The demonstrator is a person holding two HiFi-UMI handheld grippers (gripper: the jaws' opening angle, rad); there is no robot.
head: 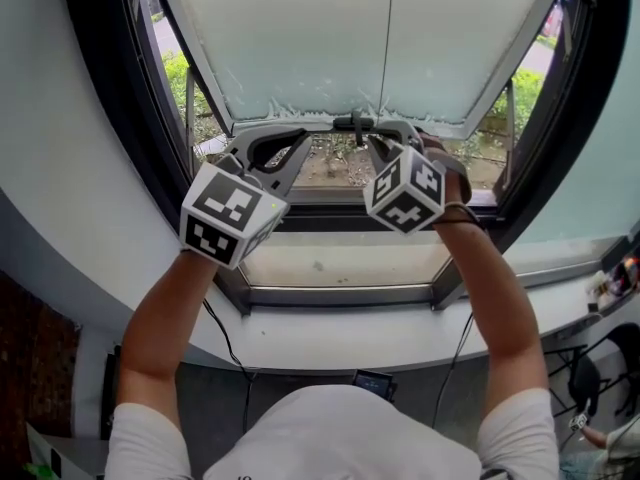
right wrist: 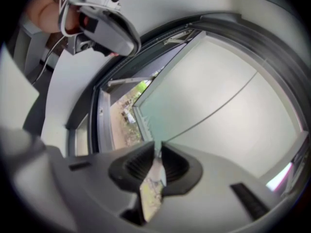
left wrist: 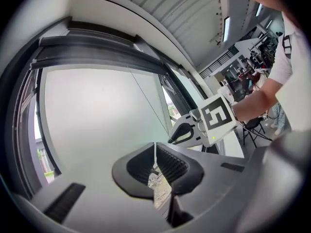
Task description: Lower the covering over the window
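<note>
In the head view, a pale translucent fabric blind [head: 330, 38] is hanging over the upper part of a dark-framed window [head: 105, 118]. Its lower hem is running across at 12 o'clock of the two forearms. Below the hem, gravel ground [head: 335, 166] and green plants [head: 180, 73] are showing through the glass, and a white window sill [head: 340, 333] is lying at 6 o'clock of them. The left tool [head: 298, 138] is reaching up to the hem with its marker cube at 7 o'clock of its jaws. The right tool [head: 362, 128] is sitting just beside it at 3 o'clock and is gripping the same hem. In the left gripper view, the left tool [left wrist: 155, 165] is pressing its ribbed black pads [left wrist: 170, 163] together on the blind's thin lower edge, and the blind [left wrist: 97, 115] is filling the frame from 9 to 12 o'clock. The right tool [left wrist: 179, 136] is showing at 2 o'clock, also on the hem. In the right gripper view, the right tool [right wrist: 156, 168] is clamping the blind's edge between its nearly closed jaws. The blind [right wrist: 218, 96] is spreading away towards 2 o'clock, and the uncovered glass is lying at 10 o'clock.
</note>
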